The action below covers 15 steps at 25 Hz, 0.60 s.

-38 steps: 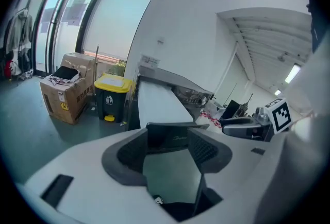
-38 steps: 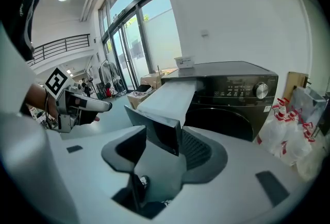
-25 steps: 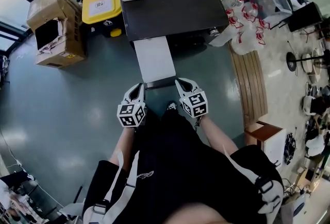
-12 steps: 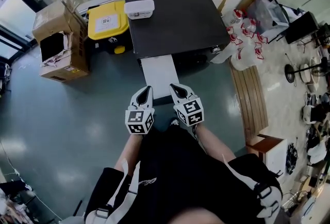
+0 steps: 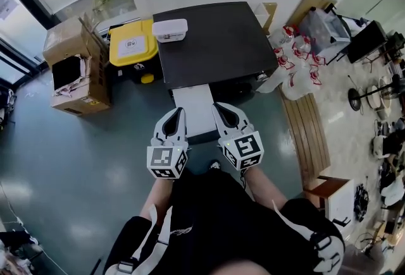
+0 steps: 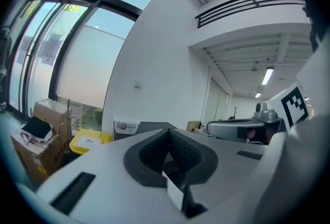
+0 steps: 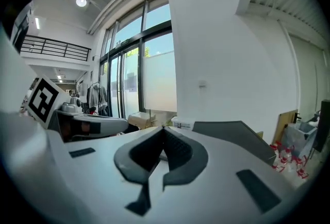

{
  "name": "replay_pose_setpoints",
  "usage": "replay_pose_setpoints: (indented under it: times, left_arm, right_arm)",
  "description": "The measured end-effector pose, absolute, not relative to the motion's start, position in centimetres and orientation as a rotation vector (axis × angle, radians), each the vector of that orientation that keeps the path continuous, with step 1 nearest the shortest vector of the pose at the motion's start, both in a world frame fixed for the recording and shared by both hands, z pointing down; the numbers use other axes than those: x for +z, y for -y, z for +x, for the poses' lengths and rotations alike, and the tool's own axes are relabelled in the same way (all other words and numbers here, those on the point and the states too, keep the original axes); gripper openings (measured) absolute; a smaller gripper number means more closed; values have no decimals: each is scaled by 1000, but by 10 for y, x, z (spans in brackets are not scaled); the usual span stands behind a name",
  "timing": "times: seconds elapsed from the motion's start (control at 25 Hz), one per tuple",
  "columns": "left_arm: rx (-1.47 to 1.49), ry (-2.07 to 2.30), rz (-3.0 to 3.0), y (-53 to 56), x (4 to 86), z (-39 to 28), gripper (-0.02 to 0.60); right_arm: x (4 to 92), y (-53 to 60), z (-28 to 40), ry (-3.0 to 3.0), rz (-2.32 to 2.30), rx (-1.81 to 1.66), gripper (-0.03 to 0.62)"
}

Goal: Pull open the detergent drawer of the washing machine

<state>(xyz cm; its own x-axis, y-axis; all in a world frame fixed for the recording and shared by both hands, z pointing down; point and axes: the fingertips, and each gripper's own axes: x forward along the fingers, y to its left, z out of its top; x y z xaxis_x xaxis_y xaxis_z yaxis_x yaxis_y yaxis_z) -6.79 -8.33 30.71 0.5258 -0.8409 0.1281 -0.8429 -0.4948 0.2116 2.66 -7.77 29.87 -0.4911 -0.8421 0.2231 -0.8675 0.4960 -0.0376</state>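
Note:
The washing machine (image 5: 209, 40) has a dark flat top and stands against the white wall. A long white panel (image 5: 193, 103) sticks out of its front toward me, with a dark end near my feet; it looks like the pulled-out drawer. My left gripper (image 5: 178, 112) hangs over the panel's left edge and my right gripper (image 5: 219, 107) over its right edge. Both are shut with nothing in them. In the left gripper view the ribbed pads (image 6: 178, 153) meet, and the machine top (image 6: 149, 126) shows beyond. The right gripper view shows the same closed pads (image 7: 175, 147).
A white box (image 5: 169, 30) lies on the machine's top left corner. A yellow-lidded bin (image 5: 131, 43) and open cardboard boxes (image 5: 73, 65) stand to the left. Plastic bags (image 5: 294, 65) and a wooden bench (image 5: 307, 122) are on the right. Grey floor (image 5: 95, 160) spreads left of me.
Both grippers have lifted toward my head and look larger; they now sit beside the white panel instead of at its near end. Both stayed shut and empty.

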Motion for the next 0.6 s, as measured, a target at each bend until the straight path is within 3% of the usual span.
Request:
replay_pose_setpoints:
  times: [0.6]
  left_arm:
    - [-45,1584,2637,74,211,-79,20]
  right_arm:
    - [228,76,43,2579,1610,54,9]
